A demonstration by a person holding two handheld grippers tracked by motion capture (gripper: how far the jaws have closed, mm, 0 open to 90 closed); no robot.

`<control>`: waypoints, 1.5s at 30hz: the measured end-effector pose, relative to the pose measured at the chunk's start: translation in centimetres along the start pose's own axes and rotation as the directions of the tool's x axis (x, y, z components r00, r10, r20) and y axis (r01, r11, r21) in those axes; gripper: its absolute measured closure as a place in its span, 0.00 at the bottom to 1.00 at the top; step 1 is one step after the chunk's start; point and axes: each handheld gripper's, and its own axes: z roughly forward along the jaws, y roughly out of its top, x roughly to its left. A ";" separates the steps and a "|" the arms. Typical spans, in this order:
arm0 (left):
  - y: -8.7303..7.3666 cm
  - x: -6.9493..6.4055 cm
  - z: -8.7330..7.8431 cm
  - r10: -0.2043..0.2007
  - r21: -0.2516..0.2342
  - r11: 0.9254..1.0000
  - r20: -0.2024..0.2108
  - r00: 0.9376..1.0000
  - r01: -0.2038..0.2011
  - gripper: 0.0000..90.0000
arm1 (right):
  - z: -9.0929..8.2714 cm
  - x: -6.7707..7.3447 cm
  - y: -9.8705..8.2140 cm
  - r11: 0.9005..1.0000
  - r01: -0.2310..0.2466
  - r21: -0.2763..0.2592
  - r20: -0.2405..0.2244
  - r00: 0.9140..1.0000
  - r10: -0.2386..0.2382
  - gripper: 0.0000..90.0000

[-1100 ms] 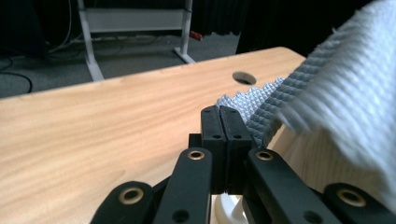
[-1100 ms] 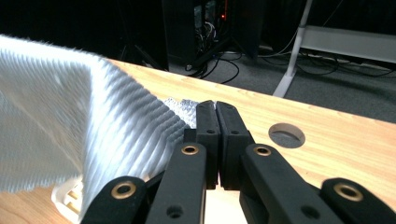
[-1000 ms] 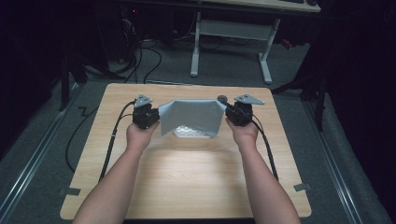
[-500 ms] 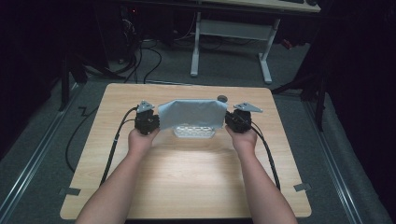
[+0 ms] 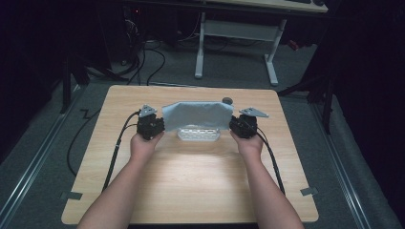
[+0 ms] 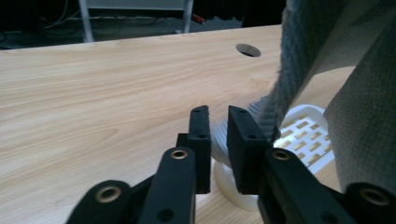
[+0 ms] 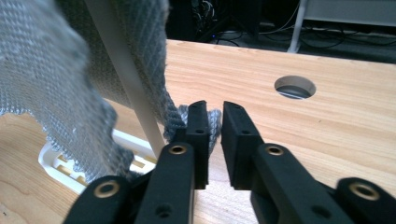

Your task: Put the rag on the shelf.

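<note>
Grey towel [image 5: 197,114] draped over white rack [image 5: 198,134] on desk [image 5: 191,186]. L claw [image 5: 160,125] & R claw [image 5: 232,125] both just opening, jaws apart, towel edges unclamped.

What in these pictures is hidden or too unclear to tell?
- High view: most of the white rack lies behind the grey cloth.
- Left gripper view: the cloth runs off the right edge.
- Right gripper view: the rack's upper part is cut off at the top.

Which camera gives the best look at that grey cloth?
The high view: the whole grey cloth shows, draped over a white rack. The left gripper view and the right gripper view catch just hanging edges up close.
</note>
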 end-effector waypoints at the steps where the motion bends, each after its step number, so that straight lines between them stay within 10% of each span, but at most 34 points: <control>1: 0.1 0.1 -0.2 -0.007 -0.006 1.000 -0.002 1.000 0.007 0.85 | -0.1 0.0 0.1 1.000 0.001 -0.005 0.002 1.000 -0.001 0.88; 28: 0.5 3.2 -7.2 -0.041 -0.085 0.996 -0.118 0.992 0.031 0.65 | -5.7 -2.4 2.3 0.998 0.037 -0.045 0.092 0.995 -0.033 0.64; 45: -5.1 -0.5 -11.8 0.017 -0.019 1.000 -0.090 0.996 -0.019 0.51 | -12.9 0.8 -2.3 0.988 0.129 -0.081 0.078 0.989 -0.123 0.53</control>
